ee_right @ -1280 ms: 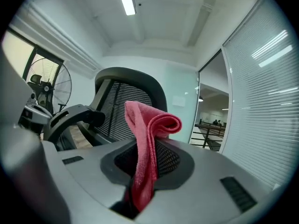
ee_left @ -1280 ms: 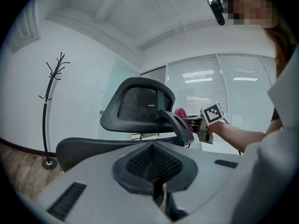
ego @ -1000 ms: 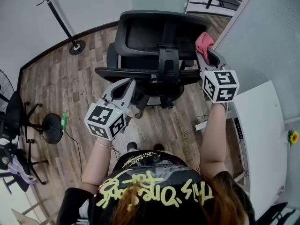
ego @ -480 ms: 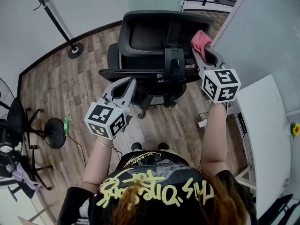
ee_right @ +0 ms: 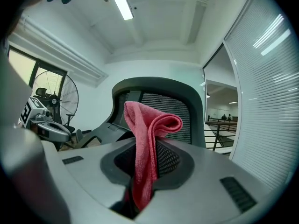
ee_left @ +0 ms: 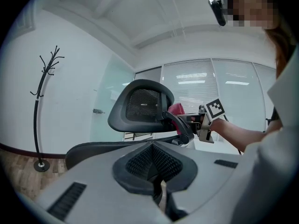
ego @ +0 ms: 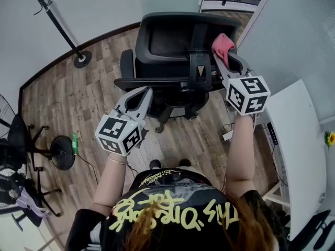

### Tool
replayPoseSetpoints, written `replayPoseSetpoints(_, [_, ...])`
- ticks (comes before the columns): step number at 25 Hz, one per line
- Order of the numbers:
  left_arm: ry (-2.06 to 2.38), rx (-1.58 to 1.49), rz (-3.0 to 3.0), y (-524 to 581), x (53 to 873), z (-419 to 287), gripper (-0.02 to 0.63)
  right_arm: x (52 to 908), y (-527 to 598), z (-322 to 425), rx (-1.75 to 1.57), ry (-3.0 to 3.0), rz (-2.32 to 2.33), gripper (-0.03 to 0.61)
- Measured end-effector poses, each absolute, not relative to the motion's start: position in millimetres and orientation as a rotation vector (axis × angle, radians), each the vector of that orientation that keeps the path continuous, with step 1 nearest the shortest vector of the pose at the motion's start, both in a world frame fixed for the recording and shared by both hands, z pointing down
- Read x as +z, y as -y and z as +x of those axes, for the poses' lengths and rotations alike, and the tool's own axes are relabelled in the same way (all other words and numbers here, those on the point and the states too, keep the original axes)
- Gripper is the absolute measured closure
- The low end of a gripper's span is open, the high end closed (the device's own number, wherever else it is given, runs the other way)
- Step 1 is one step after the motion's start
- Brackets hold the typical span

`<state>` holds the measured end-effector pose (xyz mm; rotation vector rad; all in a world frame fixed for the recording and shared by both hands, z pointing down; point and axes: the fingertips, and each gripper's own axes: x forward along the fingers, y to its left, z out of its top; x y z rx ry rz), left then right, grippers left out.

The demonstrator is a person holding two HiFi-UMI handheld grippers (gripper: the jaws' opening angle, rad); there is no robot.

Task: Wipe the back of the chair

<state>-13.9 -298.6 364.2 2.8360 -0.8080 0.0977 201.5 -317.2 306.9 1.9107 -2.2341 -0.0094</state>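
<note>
Our right gripper (ego: 226, 61) is shut tight on a pink cloth (ee_right: 145, 139). Most of the cloth sticks up out of the front of its jaws in a floppy fold. We think the cloth is soft and light, so it will bend and flop when we push it. The grip low down near one end looks good to us, as it leaves lots of cloth free to rub with. The chair back (ego: 167, 41) is right in front of this gripper, just past the cloth, and we can't tell if the cloth touches it. It is black, with a net (ee_right: 172, 108) in the middle and a smooth rim (ego: 172, 16) round it. We think the net gives a little and the rim is hard, and the whole chair may roll or spin if we push hard. Our left gripper (ego: 142, 95) has its jaws close together with nothing in them. From it, the chair back is ahead and higher up. It could hold the rim to keep the chair in place.
</note>
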Motion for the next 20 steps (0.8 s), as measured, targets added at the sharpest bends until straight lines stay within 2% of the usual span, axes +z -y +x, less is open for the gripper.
replayPoseSetpoints(10, [0.779, 0.127, 2.864, 302.2, 365.2, -21.4, 0.620, 297.9, 312.0, 188.0, 0.024, 2.286, 1.891, 0.517])
replayPoseSetpoints(20, [0.737, 0.127, 2.872, 303.6, 366.3, -17.8, 0.620, 278.7, 301.4, 169.7, -0.082, 2.240, 1.875, 0.517])
